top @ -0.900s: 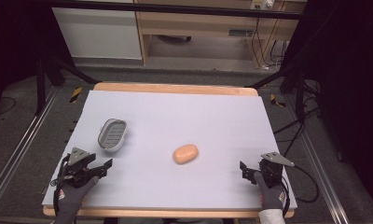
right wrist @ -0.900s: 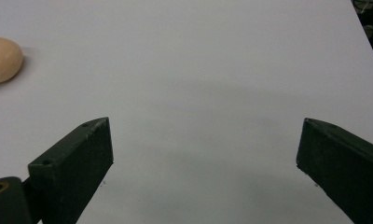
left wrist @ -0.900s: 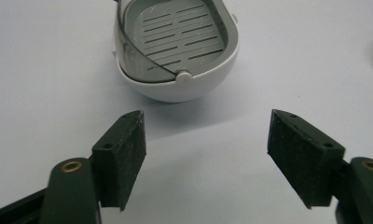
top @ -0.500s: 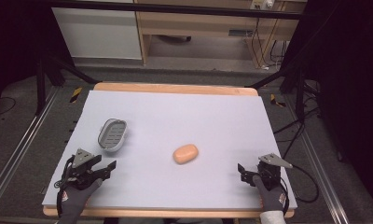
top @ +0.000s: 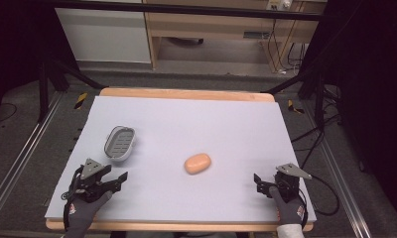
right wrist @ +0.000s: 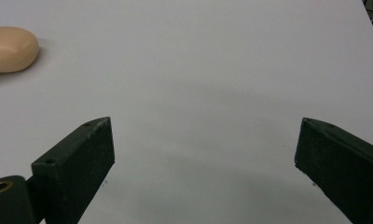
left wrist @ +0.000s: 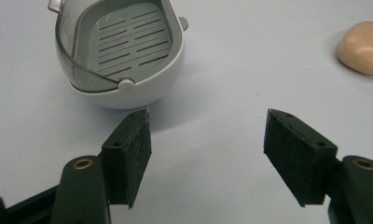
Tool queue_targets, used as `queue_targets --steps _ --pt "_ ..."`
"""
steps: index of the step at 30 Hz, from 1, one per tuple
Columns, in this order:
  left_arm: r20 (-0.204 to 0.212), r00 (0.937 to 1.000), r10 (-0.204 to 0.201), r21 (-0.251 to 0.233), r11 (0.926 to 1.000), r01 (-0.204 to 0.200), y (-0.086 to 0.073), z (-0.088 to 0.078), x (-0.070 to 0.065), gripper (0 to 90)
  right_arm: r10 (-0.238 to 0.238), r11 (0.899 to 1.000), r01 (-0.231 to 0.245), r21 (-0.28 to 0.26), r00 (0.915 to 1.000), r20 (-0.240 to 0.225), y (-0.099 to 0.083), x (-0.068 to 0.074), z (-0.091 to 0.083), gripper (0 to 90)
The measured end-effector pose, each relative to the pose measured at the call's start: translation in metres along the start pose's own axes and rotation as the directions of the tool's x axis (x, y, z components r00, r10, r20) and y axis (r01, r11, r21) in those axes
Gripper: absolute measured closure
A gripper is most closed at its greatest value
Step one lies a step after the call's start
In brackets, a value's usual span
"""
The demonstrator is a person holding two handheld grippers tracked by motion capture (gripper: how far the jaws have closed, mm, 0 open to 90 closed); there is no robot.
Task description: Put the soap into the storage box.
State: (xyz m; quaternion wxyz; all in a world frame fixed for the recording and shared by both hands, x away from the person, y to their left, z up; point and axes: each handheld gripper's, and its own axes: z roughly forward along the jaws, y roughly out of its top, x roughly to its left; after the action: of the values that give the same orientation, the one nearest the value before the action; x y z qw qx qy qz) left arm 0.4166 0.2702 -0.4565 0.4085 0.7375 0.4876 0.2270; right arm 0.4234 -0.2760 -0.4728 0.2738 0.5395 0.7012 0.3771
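Observation:
A peach bar of soap (top: 197,163) lies near the middle of the white table mat (top: 196,119). A grey soap dish (top: 120,144) with a slotted insert stands left of it, nothing in it. My left gripper (top: 115,177) is open at the front left, just below the dish. In the left gripper view the dish (left wrist: 121,51) sits just beyond the left jaw, the soap (left wrist: 364,41) lies at the upper right, and the gripper (left wrist: 205,154) holds nothing. My right gripper (top: 260,184) is open at the front right. Its own view has the gripper (right wrist: 205,158) over bare mat and the soap (right wrist: 10,49) at the far left.
The wooden table edge (top: 186,93) borders the mat at the back. Black frame legs and cables (top: 310,134) stand off the right side, and a shelf unit (top: 206,29) is behind the table.
My left gripper has shifted slightly right, towards the soap dish. The right gripper, the soap and the dish have stayed in place.

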Motion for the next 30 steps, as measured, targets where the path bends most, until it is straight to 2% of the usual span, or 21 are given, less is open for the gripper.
queue_targets --steps 9,18,24,30 --pt "0.032 0.9992 0.025 -0.010 0.9997 -0.024 0.005 0.000 -0.009 27.8 -0.008 1.000 0.008 -0.017 0.9999 0.012 0.001 0.000 -0.001 4.9" --pt "0.045 0.9985 0.033 -0.027 0.9991 -0.032 0.012 0.003 -0.016 25.8 0.002 1.000 -0.002 -0.027 1.0000 0.004 0.002 0.001 -0.002 4.7" --pt "0.056 0.9970 0.053 -0.025 0.9983 -0.052 0.016 0.005 -0.021 25.4 0.006 1.000 -0.006 -0.031 1.0000 -0.001 0.002 0.001 -0.002 4.6" --pt "0.060 0.9968 0.053 -0.038 0.9980 -0.051 0.019 0.004 -0.024 25.1 0.008 1.000 -0.008 -0.030 1.0000 -0.002 0.002 0.001 -0.002 4.6"
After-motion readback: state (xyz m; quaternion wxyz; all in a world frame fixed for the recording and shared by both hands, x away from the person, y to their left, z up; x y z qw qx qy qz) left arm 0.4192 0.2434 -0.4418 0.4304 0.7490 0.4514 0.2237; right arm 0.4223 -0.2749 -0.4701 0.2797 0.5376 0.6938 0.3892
